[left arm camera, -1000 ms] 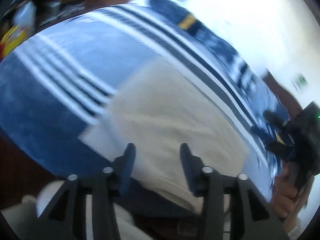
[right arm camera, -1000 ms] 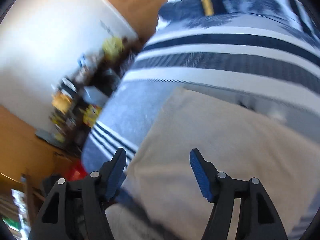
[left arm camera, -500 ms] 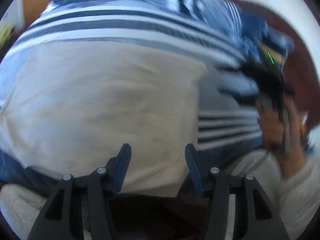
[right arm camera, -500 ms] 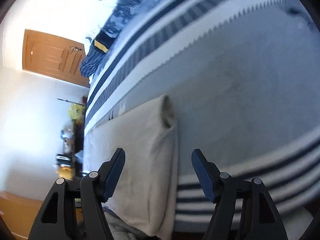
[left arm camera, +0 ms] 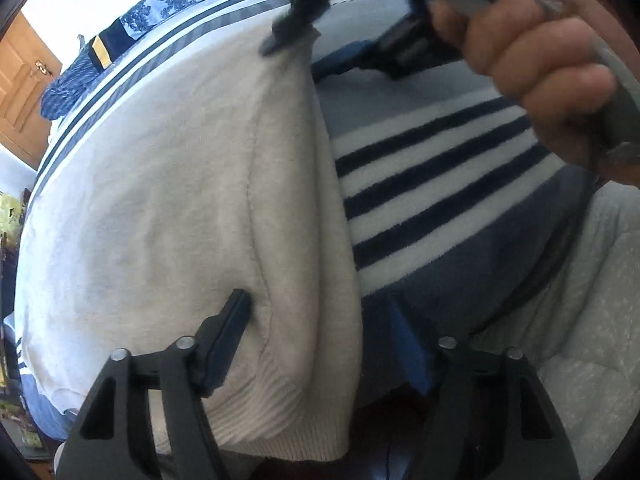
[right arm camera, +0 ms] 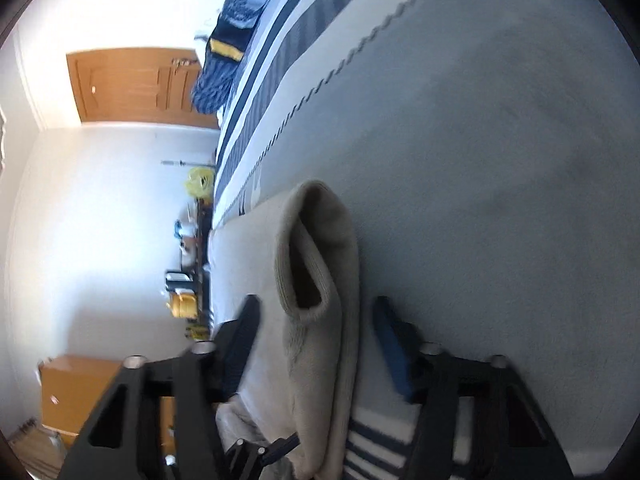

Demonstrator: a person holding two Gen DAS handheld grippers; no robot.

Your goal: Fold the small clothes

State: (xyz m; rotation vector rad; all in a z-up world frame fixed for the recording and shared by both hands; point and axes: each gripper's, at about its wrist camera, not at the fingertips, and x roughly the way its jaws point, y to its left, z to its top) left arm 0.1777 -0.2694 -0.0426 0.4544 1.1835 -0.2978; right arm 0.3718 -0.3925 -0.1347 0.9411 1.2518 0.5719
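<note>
A: Report the support surface first.

B: A striped blanket [left arm camera: 432, 184] covers the bed, with navy and white bands at 3 o'clock in the left wrist view and a plain grey-blue field [right arm camera: 500, 160] filling the right wrist view from 12 to 4 o'clock.

A: Location of the garment?

B: The cream knit garment [left arm camera: 168, 208] lies flat on the blanket, occupying the centre and the 9 o'clock half of the left wrist view. Its ribbed hem sits at 6 o'clock. One long edge is doubled over, forming a raised fold that runs from 12 to 6 o'clock (the fold gapes as an open loop [right arm camera: 316, 256] in the right wrist view).

A: Left gripper status?

B: The left gripper [left arm camera: 320, 332] has its jaws spread wide, straddling the folded edge near the hem. One finger presses on the cream fabric; the other sits over the blanket.

A: Right gripper status?

B: The right gripper [right arm camera: 316, 344] is also spread wide, one finger on each side of the folded edge, not clamped. The person's right hand [left arm camera: 532, 60] shows at 1 o'clock in the left wrist view.

A: Remaining items?

B: A dark blue patterned cloth [right arm camera: 228, 52] lies at 11 o'clock on the bed; beyond it stands a wooden door [right arm camera: 132, 84].
</note>
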